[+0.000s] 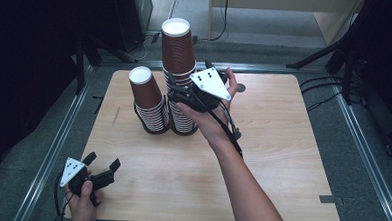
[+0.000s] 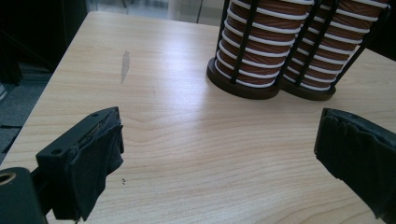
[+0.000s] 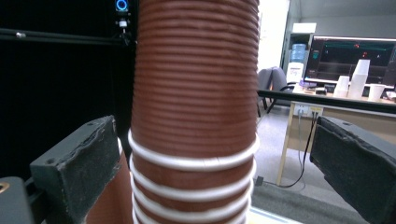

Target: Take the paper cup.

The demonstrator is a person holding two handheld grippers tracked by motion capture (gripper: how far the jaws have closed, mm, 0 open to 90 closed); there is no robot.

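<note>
Two stacks of brown ribbed paper cups (image 1: 178, 64) in black wire holder (image 1: 156, 124) on desk (image 1: 272, 144); unprinted. Right claw (image 3: 210, 168) open astride taller stack. Left claw (image 2: 210, 158) open, apart.

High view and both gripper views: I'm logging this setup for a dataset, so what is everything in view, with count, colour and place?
Cup stacks: two, brown with white rims, upside down, far-left part of the table; the right one is taller.
Cup holder: one, black wire with two round bases, around both stacks.
Table: one, light wood.
Left gripper: black, open, near-left table corner, apart from the cups.
Right gripper: black, open, jaws either side of the taller stack's top cup.
</note>
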